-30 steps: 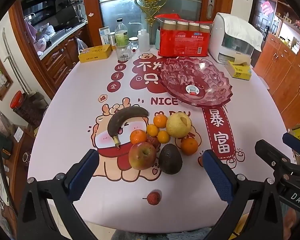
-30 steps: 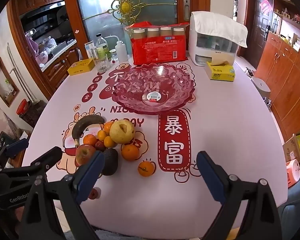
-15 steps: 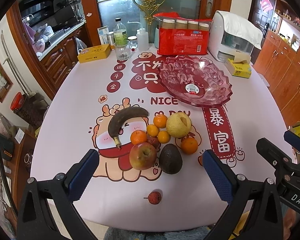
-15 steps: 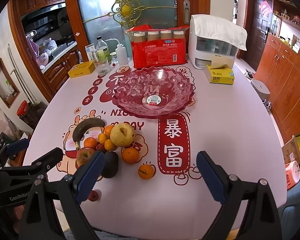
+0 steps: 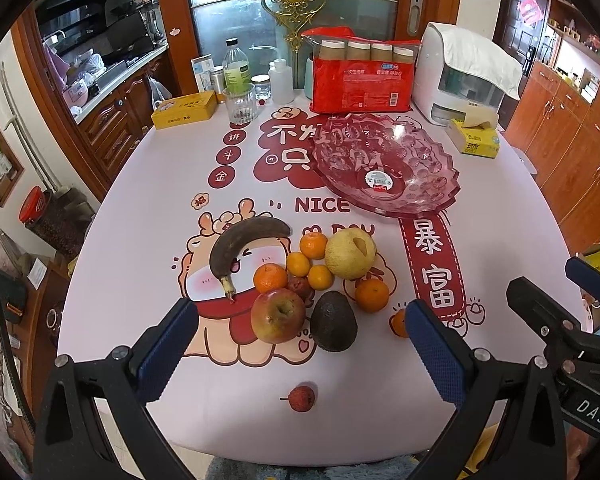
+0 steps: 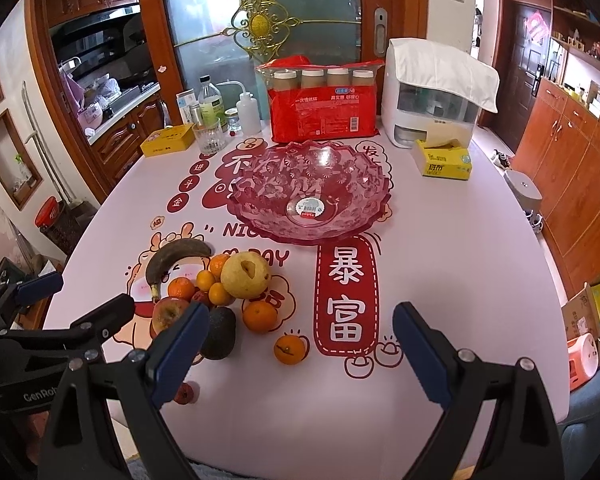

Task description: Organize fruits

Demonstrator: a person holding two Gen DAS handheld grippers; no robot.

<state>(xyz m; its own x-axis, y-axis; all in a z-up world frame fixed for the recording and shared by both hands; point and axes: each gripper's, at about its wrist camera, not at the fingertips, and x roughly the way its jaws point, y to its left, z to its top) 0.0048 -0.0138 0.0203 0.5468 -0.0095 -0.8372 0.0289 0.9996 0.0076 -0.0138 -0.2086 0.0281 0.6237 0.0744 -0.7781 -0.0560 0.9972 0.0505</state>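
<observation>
Left claw: jaws spread wide, blue ribbed pads holding nothing, above the near table edge; "DAS" is printed on the other tool seen at its right.
Right claw: jaws wide apart, empty, touching nothing; "GenRob…" reads on the tool at its left.
Blackened curved banana: ahead and left of the left claw, at the pile's left edge.
Red-yellow round apple: just ahead, between the left claw's pads.
Dark pebbly avocado: touching the apple's right side.
Small red bumpy lychee: alone, nearest the left claw.
Yellow pear with a cut notch: ahead-left of the right claw, among small oranges.
Lone orange tangerine: just ahead of the right claw, left of centre.
Pink faceted glass bowl: far ahead, barcode sticker inside.
White printed tablecloth: "NICE", "DAY", "暴富".
Red plastic cup pack: behind the bowl, "一次性纸杯".
</observation>
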